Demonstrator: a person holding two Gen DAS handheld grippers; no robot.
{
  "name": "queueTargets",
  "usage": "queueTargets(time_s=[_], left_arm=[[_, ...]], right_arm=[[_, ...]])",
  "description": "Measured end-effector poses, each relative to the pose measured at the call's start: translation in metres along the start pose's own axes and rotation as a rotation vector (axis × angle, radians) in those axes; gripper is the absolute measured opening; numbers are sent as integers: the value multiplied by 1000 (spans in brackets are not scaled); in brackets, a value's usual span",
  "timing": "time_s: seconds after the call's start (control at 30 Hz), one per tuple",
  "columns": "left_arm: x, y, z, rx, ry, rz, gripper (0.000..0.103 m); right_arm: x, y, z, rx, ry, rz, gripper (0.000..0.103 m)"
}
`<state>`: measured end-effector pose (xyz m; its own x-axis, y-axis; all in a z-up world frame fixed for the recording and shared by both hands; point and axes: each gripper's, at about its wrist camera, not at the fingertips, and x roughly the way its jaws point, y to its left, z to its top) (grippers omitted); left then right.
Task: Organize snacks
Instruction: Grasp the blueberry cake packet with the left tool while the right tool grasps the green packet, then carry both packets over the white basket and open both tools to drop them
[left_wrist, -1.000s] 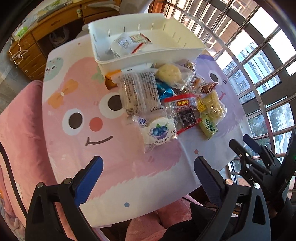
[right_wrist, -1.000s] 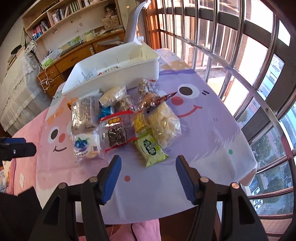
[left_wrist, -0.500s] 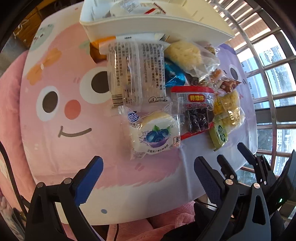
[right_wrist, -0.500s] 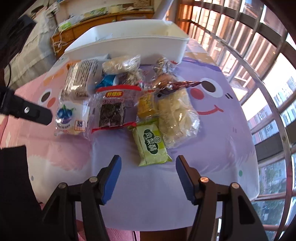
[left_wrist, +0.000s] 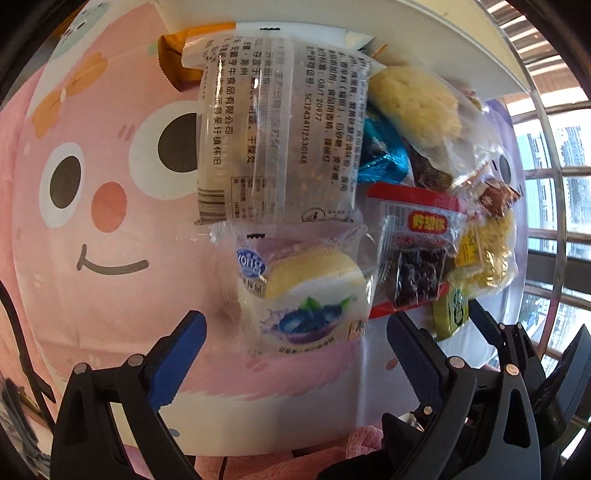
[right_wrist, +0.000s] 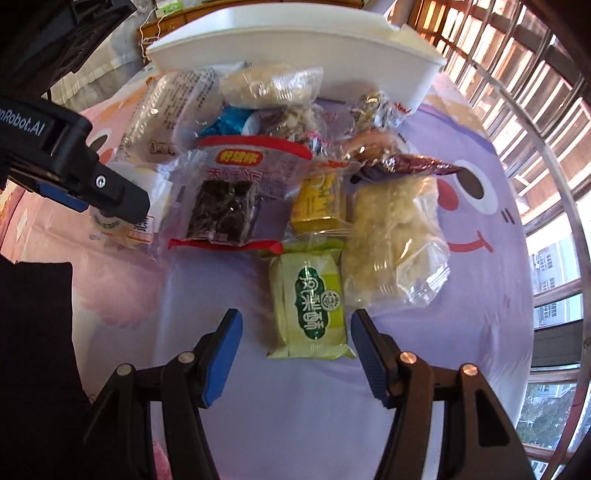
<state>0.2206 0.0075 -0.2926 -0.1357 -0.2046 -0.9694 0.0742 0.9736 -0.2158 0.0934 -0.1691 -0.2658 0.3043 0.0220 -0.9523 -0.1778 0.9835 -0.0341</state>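
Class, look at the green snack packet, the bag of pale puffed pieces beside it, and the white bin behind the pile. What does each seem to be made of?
Green snack packet: probably opaque printed plastic film, slightly glossy, with crimped ends. Bag of puffed pieces: clear, shiny film; its contents show through and creases glint. White bin: seemingly rigid moulded plastic, smooth and matte, with a straight, even rim.

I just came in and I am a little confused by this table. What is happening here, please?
A person is sorting snacks with a handheld gripper in each hand. The left gripper is open above the blueberry cake packet. The right gripper is open with the near end of the green pastry packet between its fingers, not yet gripped. The other snacks lie piled in front of the white bin. Nothing is held yet.
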Motion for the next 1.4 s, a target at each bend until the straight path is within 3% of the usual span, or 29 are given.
queueTargets(time_s=[0.23,0.63,0.83,1.4], left_arm=[[7,2,12,-58,11,-15,86],[9,11,14,-75,18,-28,67],[9,9,5,-72,23,-4,65],[-31,46,-54,-17,8,46,64]], right_arm=[[5,-7,9,-47,11,26,62],[4,-13,22,-56,14,35,59],[1,-13,23,-27,33,29,38],[-17,41,12,5,32,-9,37]])
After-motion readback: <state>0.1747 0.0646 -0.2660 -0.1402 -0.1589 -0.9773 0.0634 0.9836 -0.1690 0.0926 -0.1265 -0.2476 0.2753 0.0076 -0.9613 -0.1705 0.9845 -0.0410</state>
